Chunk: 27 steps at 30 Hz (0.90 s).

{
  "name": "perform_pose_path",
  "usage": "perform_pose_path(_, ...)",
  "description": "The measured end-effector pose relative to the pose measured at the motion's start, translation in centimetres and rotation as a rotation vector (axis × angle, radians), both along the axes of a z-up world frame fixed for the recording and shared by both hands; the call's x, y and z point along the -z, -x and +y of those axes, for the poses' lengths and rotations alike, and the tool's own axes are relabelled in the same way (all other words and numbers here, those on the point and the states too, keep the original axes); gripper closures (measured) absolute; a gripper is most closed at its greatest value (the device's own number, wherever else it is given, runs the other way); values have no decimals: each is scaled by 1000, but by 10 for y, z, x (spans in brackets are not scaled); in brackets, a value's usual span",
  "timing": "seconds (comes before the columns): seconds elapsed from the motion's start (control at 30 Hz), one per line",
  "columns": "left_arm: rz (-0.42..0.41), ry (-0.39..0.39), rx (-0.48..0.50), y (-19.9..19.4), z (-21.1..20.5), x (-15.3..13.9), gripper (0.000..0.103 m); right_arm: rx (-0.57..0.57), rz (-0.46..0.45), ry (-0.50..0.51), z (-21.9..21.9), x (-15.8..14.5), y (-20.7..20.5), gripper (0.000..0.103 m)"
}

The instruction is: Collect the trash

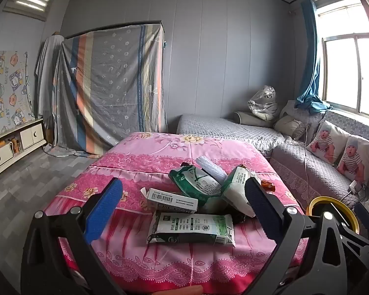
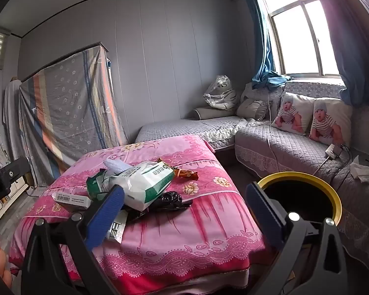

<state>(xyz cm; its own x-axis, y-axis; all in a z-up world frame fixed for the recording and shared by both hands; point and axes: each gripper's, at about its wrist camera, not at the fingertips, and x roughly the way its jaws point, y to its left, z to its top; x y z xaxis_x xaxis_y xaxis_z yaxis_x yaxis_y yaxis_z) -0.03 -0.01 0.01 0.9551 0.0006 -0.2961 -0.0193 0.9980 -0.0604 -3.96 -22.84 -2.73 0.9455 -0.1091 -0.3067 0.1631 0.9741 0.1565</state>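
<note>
Evidently you have barely begun: from the left wrist, your left claw (image 1: 179, 211) hangs spread and empty over the trash pile (image 1: 196, 196) on the pink-covered surface (image 1: 160, 265), while from the right wrist your right claw (image 2: 184, 211) gapes empty beside the yellow-rimmed bin (image 2: 337, 201).

Both wrist views low, near pink-covered table (image 1: 160, 162), facing far wall; right view offset toward bin (image 2: 337, 196). Shared: table, sofa (image 2: 270, 140).
</note>
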Motion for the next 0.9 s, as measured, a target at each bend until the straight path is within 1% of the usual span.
perform_pose_path(0.6,10,0,1,2,0,0,8,2,7,-4,0,1,0,7)
perform_pose_path(0.87,10,-2,5,3,-2,3,8,2,9,-6,-1,3,-1,7)
perform_pose_path(0.9,14,0,1,-2,0,5,8,2,10,-7,-1,3,-1,7)
